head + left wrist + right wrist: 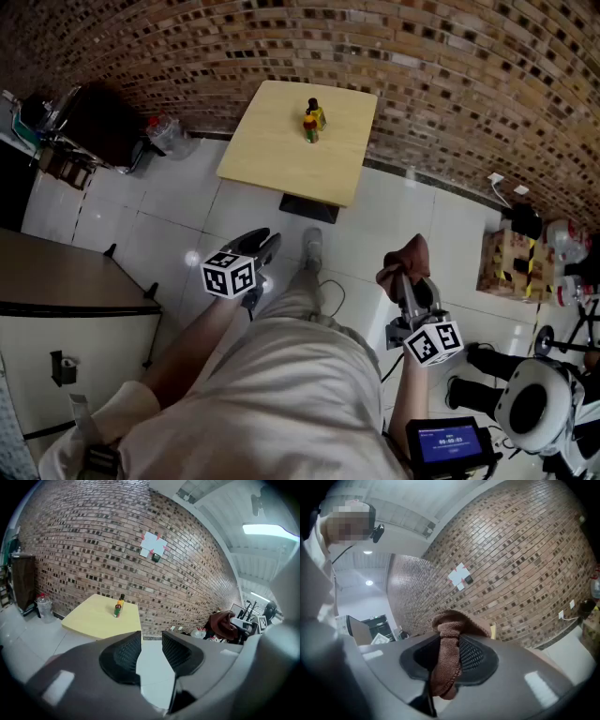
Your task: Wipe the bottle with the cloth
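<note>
The right tool [449, 660] pinches a brown woven cloth [444, 677]. The left tool [151, 651] is spread, empty. Small bottles [312, 120] stand on a pale wooden desk [272, 150].

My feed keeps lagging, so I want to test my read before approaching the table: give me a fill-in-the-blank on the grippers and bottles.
The right gripper holds a brown ____ in its jaws.
The left gripper has its jaws apart with ____ between them.
The bottles stand on a table beside a ____ wall.
Missing words: cloth; nothing; brick.
</note>
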`<state>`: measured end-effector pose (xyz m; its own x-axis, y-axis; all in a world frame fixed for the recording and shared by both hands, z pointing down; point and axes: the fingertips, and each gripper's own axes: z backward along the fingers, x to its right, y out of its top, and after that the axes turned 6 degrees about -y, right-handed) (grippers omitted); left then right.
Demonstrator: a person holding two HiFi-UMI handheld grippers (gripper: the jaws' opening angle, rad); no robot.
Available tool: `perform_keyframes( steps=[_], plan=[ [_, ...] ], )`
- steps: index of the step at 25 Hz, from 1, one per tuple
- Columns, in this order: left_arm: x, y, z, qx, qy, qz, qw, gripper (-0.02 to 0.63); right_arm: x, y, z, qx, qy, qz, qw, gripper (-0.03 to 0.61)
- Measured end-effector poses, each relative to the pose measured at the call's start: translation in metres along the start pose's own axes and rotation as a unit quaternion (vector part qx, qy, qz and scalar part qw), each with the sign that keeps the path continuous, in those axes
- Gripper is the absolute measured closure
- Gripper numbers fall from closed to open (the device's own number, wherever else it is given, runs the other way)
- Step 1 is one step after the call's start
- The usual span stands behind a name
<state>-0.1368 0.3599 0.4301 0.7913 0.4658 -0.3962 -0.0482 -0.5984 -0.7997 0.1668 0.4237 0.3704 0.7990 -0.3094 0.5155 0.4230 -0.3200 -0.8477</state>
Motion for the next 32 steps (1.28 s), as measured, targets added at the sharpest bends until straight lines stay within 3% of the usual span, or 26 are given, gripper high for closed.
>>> perform_keyframes(
  steps=[8, 13, 18, 26, 32],
  plan=[
    [-0.087, 0.093, -0.094, 0.003, -0.012, -0.011, 0.9999, 0.46, 0.011, 0.024, -0.154, -0.035, 0.006, 0.024, 0.999, 0.494],
    [-0.141, 0.146, -0.16, -0.021, -0.022, -0.024, 0.9992, 0.454, 0.019, 0.041, -0.266, -0.062, 0.008, 0.036, 0.997, 0.494],
    [-0.182, 0.196, -0.23, -0.054, -0.039, -0.064, 0.9957, 0.449, 0.029, 0.047, -0.37, -0.083, 0.012, 0.048, 0.995, 0.494],
    [-0.213, 0.22, -0.317, -0.124, -0.057, -0.147, 0.9796, 0.435, 0.035, 0.028, -0.463, -0.118, 0.034, 0.06, 0.991, 0.494],
    [-0.248, 0.195, -0.376, -0.187, -0.011, -0.179, 0.9657, 0.42, 0.059, -0.003, -0.528, -0.189, 0.091, 0.083, 0.974, 0.492]
  ],
)
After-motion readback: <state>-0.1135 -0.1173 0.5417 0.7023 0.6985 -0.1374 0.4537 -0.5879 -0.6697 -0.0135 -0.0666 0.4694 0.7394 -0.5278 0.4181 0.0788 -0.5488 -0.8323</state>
